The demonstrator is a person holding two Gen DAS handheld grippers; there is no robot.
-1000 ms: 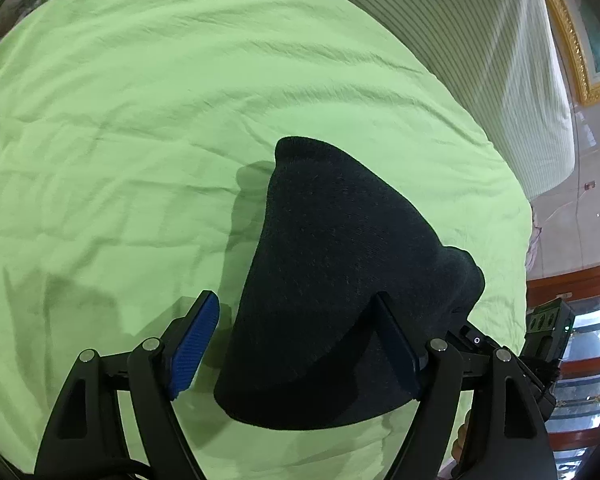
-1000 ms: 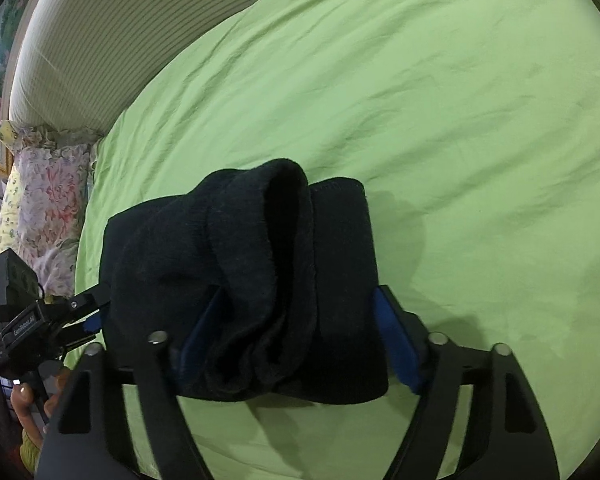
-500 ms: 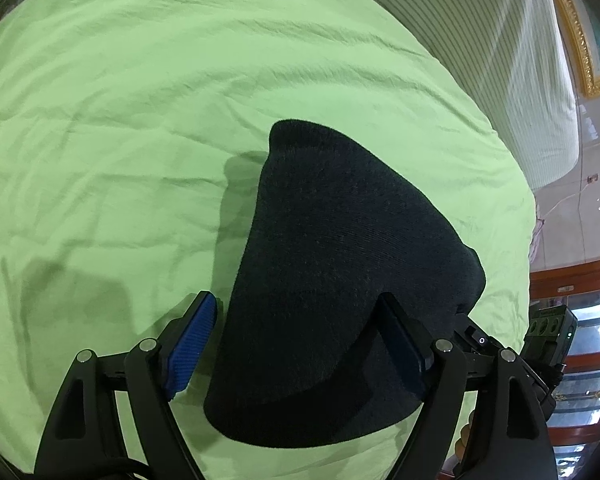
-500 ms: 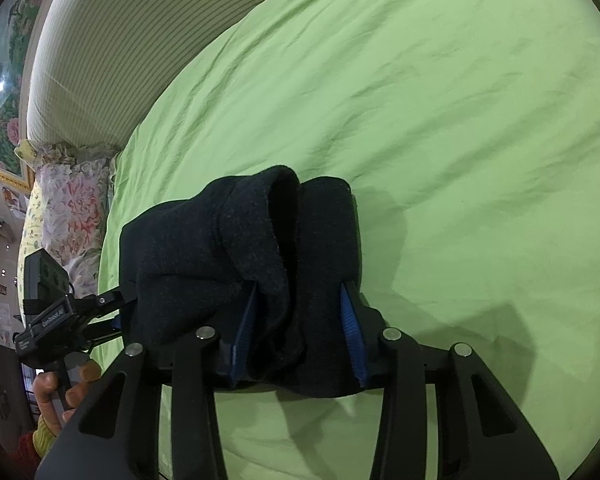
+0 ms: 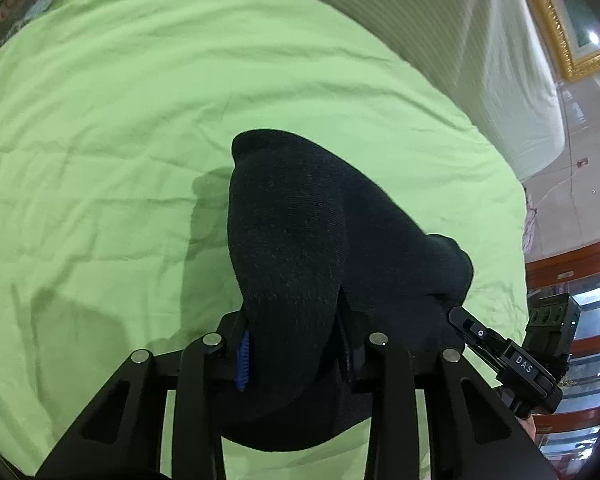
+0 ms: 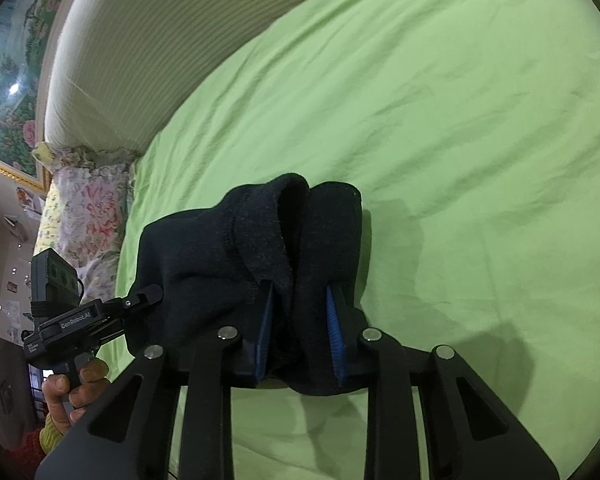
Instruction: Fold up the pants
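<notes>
Only the right view shows a floral pillow (image 6: 88,216) left of the claws. Left claw (image 5: 294,350) and right claw (image 6: 300,336) are each nearly closed, pinching the dark pants (image 5: 300,248) above the green bed (image 5: 120,140).

So the pants (image 5: 300,248) are bunched up on the bed sheet (image 5: 120,120), roughly dead centre of it. In the left wrist view the left gripper (image 5: 296,344) comes in from 6 o'clock with its jaws around the near end of the bundle, and the right gripper (image 5: 500,344) pokes in at about 4 o'clock, touching the pants' right side. The headboard (image 5: 460,40) runs behind the sheet from 12 to 2 o'clock. From the right wrist, the left gripper (image 6: 112,312) sits at 9 o'clock, and a pillow (image 6: 88,216) lies beyond it at the sheet's edge.
</notes>
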